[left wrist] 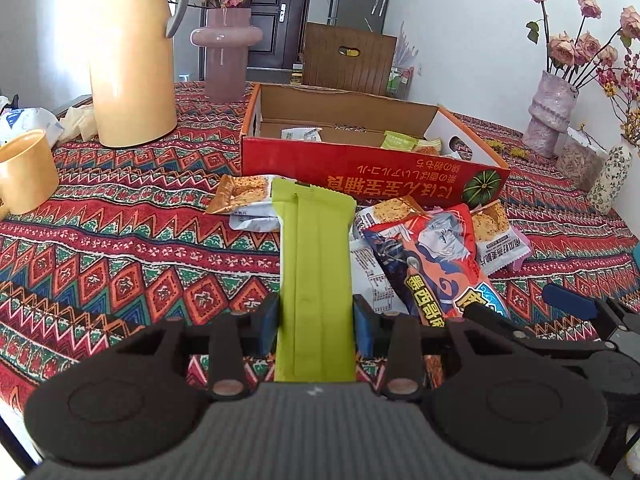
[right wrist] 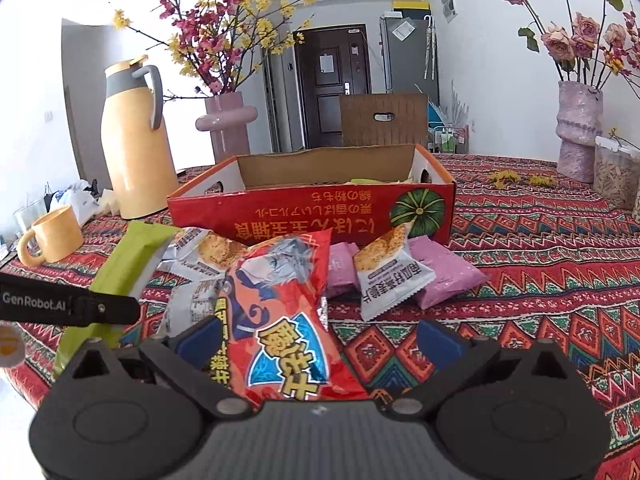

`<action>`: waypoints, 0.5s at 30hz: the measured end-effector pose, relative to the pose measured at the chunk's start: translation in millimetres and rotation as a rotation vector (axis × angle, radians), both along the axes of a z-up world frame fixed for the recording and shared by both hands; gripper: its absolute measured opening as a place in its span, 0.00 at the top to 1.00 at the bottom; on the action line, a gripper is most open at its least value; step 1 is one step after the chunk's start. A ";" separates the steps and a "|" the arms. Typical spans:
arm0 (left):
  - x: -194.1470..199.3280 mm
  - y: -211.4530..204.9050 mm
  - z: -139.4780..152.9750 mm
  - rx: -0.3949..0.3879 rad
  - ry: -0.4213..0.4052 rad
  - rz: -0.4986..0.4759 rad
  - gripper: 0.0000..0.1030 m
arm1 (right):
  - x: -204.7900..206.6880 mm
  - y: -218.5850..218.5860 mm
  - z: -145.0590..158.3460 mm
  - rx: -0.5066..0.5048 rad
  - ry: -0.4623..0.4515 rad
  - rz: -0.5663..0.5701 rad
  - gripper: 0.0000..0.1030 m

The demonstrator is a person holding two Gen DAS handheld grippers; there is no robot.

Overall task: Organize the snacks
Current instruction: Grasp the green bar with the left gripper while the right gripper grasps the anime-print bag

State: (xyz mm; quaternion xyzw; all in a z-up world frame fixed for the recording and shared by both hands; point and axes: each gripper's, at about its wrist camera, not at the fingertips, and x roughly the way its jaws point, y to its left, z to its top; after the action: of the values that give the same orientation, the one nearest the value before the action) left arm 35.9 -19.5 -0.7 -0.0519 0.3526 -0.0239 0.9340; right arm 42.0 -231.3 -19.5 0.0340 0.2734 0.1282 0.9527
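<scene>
Two views, and we read them differently: the left wrist view looks down into the red cardboard box (left wrist: 360, 164) in the upper middle and shows a white packet (left wrist: 301, 134) and a green one (left wrist: 398, 141) inside, while the right wrist view sits lower and shows only the box's front wall (right wrist: 312, 210) and back flap. Our left gripper (left wrist: 315, 322) is clenched on the long green snack bar (left wrist: 316, 264), pads tight on both sides, bar running up the frame centre. Our right gripper (right wrist: 320, 338) is spread wide, the red chip bag (right wrist: 280, 304) lying between the fingers, neither pad visibly pressing it. Only the right view shows the pink packets (right wrist: 448, 276) at centre right, on the patterned tablecloth (right wrist: 540, 280).
</scene>
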 end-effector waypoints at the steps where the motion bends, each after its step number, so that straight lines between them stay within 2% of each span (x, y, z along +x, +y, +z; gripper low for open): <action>1: -0.3 0.7 0.2 0.001 -0.004 0.000 0.62 | 1.0 4.8 -0.2 -0.005 0.003 0.006 0.00; 10: -2.0 10.5 0.8 -0.007 -0.025 -0.011 0.62 | 16.0 33.9 -6.5 -0.091 0.018 -0.005 0.00; 13: -0.8 13.0 -0.4 -0.012 -0.025 -0.011 0.62 | 19.7 38.3 -9.0 -0.102 0.027 0.000 0.03; 15: 0.1 14.2 -1.5 -0.016 -0.023 -0.009 0.62 | 21.3 41.5 -10.2 -0.113 0.031 0.002 0.09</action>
State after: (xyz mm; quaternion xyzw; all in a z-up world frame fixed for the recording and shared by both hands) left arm 36.0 -5.3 -2.2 -0.0576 0.3420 -0.0314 0.9374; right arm 63.3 -189.8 -29.7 -0.0184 0.2949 0.1131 0.9486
